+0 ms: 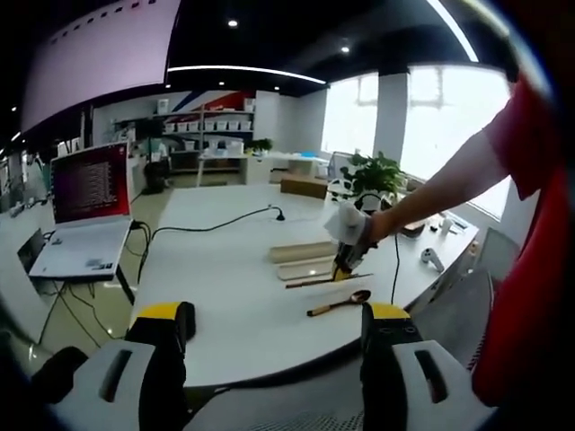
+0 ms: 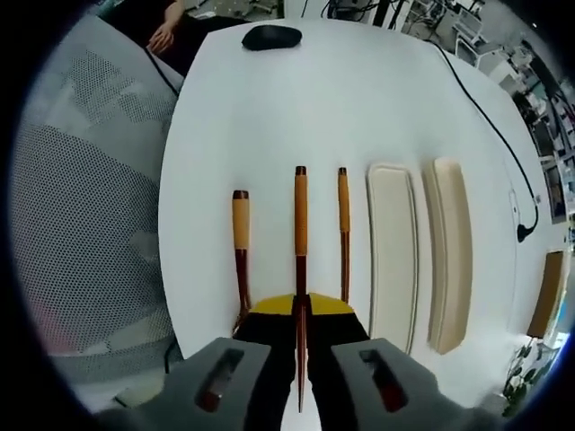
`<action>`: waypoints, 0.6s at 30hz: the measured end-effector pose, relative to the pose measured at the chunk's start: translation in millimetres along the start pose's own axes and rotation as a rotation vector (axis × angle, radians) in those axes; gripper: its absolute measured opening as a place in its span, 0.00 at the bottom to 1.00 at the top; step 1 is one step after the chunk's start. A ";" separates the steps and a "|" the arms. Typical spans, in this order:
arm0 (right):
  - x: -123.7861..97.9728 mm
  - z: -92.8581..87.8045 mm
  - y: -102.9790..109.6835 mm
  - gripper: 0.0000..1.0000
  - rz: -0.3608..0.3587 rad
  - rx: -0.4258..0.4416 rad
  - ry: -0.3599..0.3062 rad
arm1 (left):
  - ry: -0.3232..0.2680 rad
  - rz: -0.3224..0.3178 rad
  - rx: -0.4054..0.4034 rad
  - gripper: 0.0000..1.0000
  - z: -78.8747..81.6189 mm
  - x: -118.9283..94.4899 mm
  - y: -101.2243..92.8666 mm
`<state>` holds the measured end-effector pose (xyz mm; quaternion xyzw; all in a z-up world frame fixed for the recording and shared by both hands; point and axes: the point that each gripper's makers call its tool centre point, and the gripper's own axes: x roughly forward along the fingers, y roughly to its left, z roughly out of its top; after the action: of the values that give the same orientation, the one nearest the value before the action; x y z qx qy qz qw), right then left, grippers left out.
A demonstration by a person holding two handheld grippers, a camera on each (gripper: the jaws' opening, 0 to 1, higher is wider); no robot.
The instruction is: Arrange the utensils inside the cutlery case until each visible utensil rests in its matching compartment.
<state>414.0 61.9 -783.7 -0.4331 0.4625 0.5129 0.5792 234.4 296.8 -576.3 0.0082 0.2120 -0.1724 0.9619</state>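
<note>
Right claw clamped on middle chopstick, yellow pads pinched on the dark lower shaft, stick pointing away down the white worktop. Second chopstick just right of it, spoon just left, all three roughly parallel. Case tray and lid further right, side by side, both without utensils. Left claw spread apart, holding nothing, hovering off the near edge, well apart from the utensils. Risks: thin stick gripped near one end, likely to pivot or slip once lifted; sweep toward tray could knock the neighbouring chopstick, lying between the held one and the tray; spoon sits near worktop edge, a nudge could send it off and out of sight. Also risk of dropping into lid instead of tray, since the two look alike. Hard to read: compartments inside tray not discernible, spoon bowl partly hidden behind right claw, held stick's tip lost between claw bodies. Mouse at far end, cable trailing right.
</note>
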 end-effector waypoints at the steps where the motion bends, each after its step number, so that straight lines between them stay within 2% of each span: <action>1: -0.9 0.2 0.0 0.00 -0.001 0.000 -0.002 | 0.001 -0.002 0.002 0.82 0.1 0.0 -0.5; 7: -13.1 6.4 2.8 0.00 -0.005 -0.022 -0.029 | 0.000 -0.019 0.018 0.82 2.5 -1.3 -2.5; 18: -29.5 6.9 1.5 0.00 -0.014 -0.029 -0.018 | -0.005 -0.037 0.022 0.81 0.4 -2.2 -5.0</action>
<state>411.8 63.1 -753.5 -0.4400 0.4465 0.5193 0.5808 231.0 292.8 -574.8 0.0144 0.2076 -0.1927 0.9589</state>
